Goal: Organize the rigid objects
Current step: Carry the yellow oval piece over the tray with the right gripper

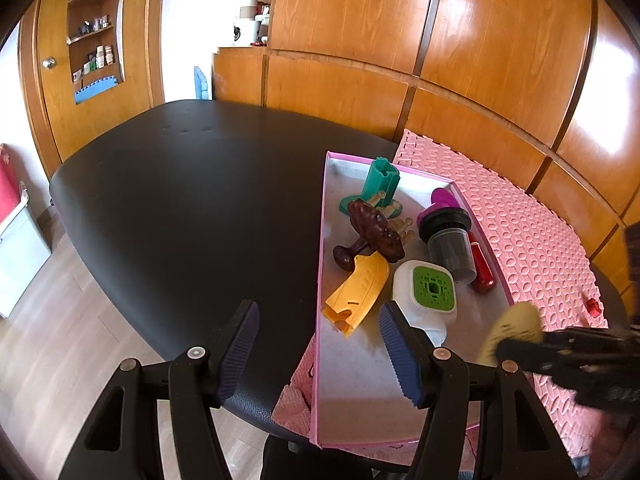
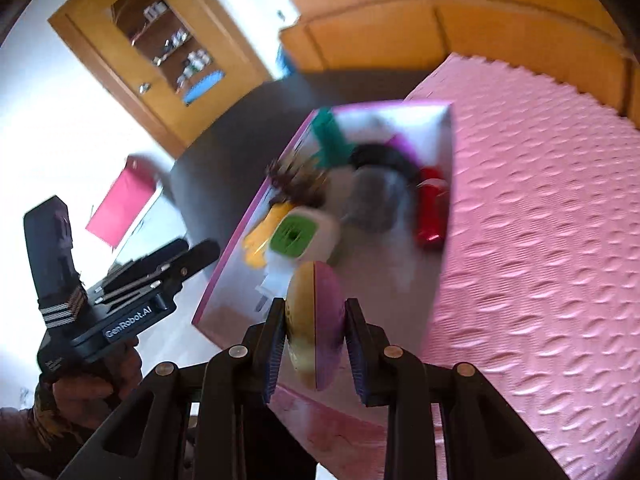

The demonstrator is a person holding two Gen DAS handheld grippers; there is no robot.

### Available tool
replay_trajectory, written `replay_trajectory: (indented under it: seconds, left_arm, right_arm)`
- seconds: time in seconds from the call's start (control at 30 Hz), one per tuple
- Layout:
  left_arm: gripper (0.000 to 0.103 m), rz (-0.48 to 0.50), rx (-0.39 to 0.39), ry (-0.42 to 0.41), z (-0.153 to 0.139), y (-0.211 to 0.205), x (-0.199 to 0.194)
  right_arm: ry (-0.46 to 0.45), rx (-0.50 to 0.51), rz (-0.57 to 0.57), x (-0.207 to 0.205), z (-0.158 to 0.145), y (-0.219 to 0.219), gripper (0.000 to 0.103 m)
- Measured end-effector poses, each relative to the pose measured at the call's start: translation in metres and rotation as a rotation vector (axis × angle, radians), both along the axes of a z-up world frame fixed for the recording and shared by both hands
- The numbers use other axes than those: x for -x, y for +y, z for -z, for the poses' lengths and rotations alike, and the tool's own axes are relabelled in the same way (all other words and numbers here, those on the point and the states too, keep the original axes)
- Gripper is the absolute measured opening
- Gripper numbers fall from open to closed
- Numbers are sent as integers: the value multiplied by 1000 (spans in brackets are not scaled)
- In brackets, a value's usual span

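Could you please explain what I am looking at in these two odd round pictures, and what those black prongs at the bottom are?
A person holds a hand-held gripper in each hand, each with a fisheye camera looking along its jaws. One picture is from the left gripper, jaws open and empty, over a black table. The other is from the right gripper, shut on a yellow-and-purple disc. It hangs above a pink tray holding toys, including a yellow piece and a white-and-green block, beside a pink mat.
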State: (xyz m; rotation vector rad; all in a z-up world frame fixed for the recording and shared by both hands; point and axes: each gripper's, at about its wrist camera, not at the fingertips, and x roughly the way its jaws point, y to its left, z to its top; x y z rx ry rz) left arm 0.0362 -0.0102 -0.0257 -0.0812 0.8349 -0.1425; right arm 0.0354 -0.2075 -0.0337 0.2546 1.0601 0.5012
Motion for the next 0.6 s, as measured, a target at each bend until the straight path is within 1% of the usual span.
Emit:
replay_trajectory:
  seconds: [0.1, 0.17, 0.23, 0.33, 0.43, 0.5, 0.6]
  left_arm:
    - [63, 3, 2, 3, 1, -1, 1]
    - [63, 4, 3, 7, 2, 0, 1]
    - [63, 4, 3, 10, 3, 0, 1]
    - [63, 2, 3, 14, 5, 0, 0]
    - [63, 1, 1, 13, 5, -1, 0]
    - [63, 1, -3, 9, 4, -1, 0]
    - [63, -1, -11, 0, 1, -1, 2]
  right_arm:
    - [11, 67, 14, -10, 13, 10, 29]
    - [-11, 97, 48, -14, 16, 9, 33]
    - [-16, 115, 81, -16, 17, 7, 34]
    - [-52, 140, 104, -13, 14, 5, 34]
    - [-82, 129, 116, -10, 5, 0, 36]
    - [-118, 140, 124, -6, -3, -1, 36]
    - [-132, 155, 113, -3, -6, 0, 36]
